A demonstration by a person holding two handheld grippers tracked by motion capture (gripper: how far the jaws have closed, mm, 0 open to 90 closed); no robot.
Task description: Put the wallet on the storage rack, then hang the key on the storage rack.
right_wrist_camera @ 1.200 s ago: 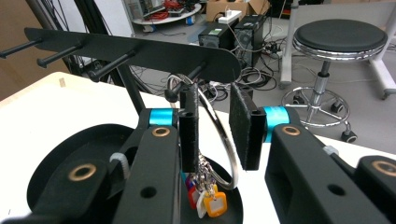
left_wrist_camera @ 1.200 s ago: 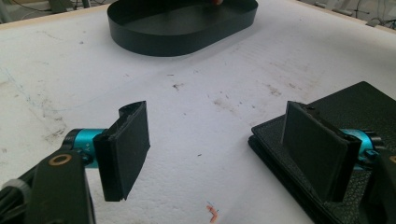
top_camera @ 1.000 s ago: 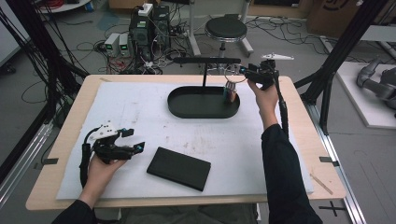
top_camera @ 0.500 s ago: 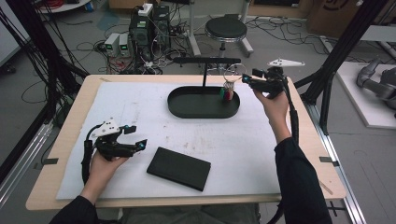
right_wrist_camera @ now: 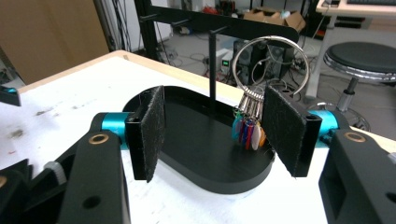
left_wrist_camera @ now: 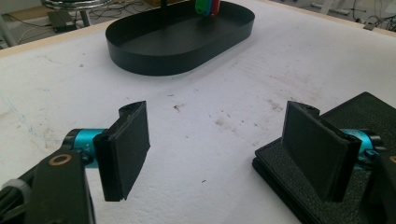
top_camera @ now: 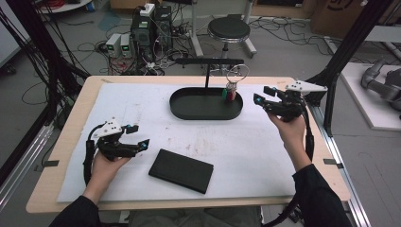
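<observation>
A metal key ring (top_camera: 236, 73) with coloured tags (top_camera: 230, 94) hangs from the right end of the black stand's bar (top_camera: 210, 60), over the black oval tray (top_camera: 189, 111). My right gripper (top_camera: 262, 94) is open, a short way to the right of the tray and apart from the ring. In the right gripper view the ring (right_wrist_camera: 271, 60) and tags (right_wrist_camera: 247, 128) show beyond the right gripper's (right_wrist_camera: 217, 135) spread jaws, above the tray (right_wrist_camera: 196, 140). My left gripper (top_camera: 139, 136) is open and holds nothing, low over the white mat at the front left.
A flat black box (top_camera: 181, 170) lies on the mat just right of the left gripper (left_wrist_camera: 217, 149); its corner (left_wrist_camera: 378, 116) sits behind the right-hand jaw. The tray (left_wrist_camera: 177, 42) is farther off. A stool (top_camera: 229, 29) and cables stand beyond the table.
My right gripper has drawn back to the right, away from the key ring, which stays hanging on the stand. The left gripper has hardly moved.
</observation>
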